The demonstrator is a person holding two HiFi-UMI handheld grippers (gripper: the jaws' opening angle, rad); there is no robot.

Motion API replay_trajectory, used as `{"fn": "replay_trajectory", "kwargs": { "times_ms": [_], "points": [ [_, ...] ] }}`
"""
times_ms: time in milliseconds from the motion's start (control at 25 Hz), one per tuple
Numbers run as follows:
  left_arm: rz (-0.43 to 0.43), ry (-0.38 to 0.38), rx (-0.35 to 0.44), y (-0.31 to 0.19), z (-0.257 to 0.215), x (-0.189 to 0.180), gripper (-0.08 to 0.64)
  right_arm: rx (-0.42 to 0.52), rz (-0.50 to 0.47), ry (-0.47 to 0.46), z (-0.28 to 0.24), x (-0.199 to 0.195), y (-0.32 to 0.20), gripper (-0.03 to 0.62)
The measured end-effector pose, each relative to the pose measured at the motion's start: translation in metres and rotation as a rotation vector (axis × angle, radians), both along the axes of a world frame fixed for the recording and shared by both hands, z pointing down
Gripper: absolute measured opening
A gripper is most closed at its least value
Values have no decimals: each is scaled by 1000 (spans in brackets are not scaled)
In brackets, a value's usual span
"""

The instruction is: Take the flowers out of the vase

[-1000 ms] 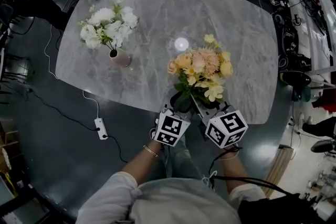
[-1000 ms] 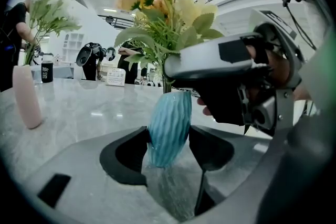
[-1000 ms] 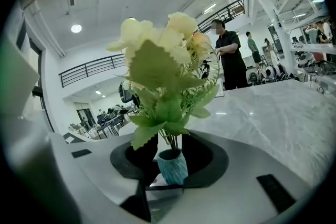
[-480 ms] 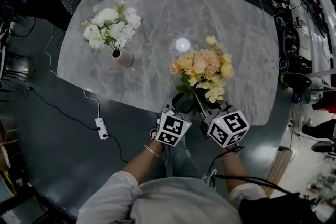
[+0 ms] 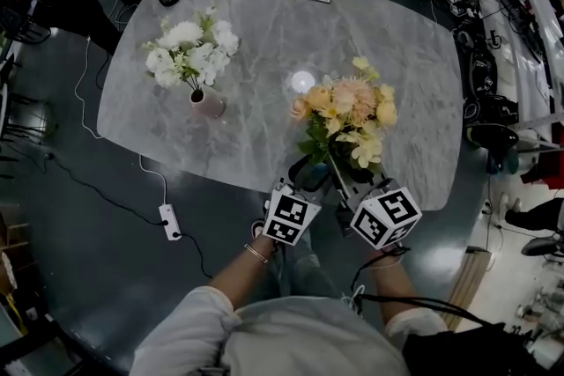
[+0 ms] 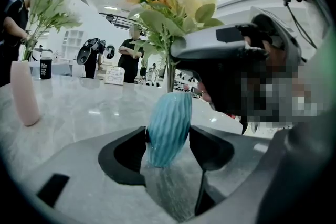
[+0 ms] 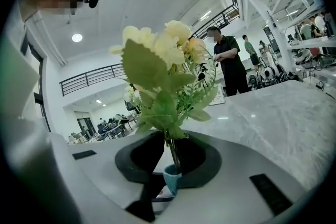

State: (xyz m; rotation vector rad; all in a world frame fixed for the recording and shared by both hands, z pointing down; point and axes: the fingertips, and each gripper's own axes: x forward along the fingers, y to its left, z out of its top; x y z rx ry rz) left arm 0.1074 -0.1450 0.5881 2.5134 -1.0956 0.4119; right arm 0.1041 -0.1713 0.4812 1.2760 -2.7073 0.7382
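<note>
The blue ribbed vase [image 6: 169, 122] stands at the near edge of the counter [image 5: 264, 40], right of centre. The yellow and peach flowers [image 5: 348, 112] are upright in it.

My left gripper [image 6: 169, 145] has its fingers [image 6: 212, 145] pressed against both sides of the vase body, so the base is pinned. My right gripper [image 7: 169, 161] sits just above the vase mouth with the stems [image 7: 172, 147] between its fingers [image 7: 143, 157]. Those fingers have just been closing and now stand narrow. I can see a sliver of light on one side of the stems, so I judge they are not clamped yet.

To do this step well, I would finish the squeeze first and check that the whole bundle is caught, not only the front stem. Thin stems like these will probably slip if held loosely and kink if crushed, so I want firm pressure and no more.

Then I would pull straight up along the line of the stems while the left gripper holds the vase down. The vase is slim and looks light, so I expect it to ride up or tip if I pull at an angle. I cannot see how deep the stems go, so I would keep rising until their ends clear the mouth before moving sideways.

The white flowers [image 5: 189, 48] in the pink vase [image 5: 208, 101] stand well apart at the far left and are not in the way.
</note>
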Motion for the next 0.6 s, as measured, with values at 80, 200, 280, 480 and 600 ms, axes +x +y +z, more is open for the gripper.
{"fn": "replay_trajectory", "kwargs": {
  "times_ms": [80, 200, 280, 480, 600],
  "points": [
    [1, 3, -4, 0, 1, -1, 262, 6, 4, -9, -4, -1, -1, 60],
    [6, 16, -18, -1, 2, -1, 262, 18, 11, -10, -10, -1, -2, 58],
    [11, 20, -26, 0, 2, -1, 262, 23, 17, -9, -14, 0, -2, 58],
    [24, 27, -30, 4, -3, -2, 264, 39, 38, -23, -24, 2, -5, 58],
    [24, 33, -29, 6, -9, -5, 264, 45, 56, -28, -31, 2, -8, 58]
  ]
}}
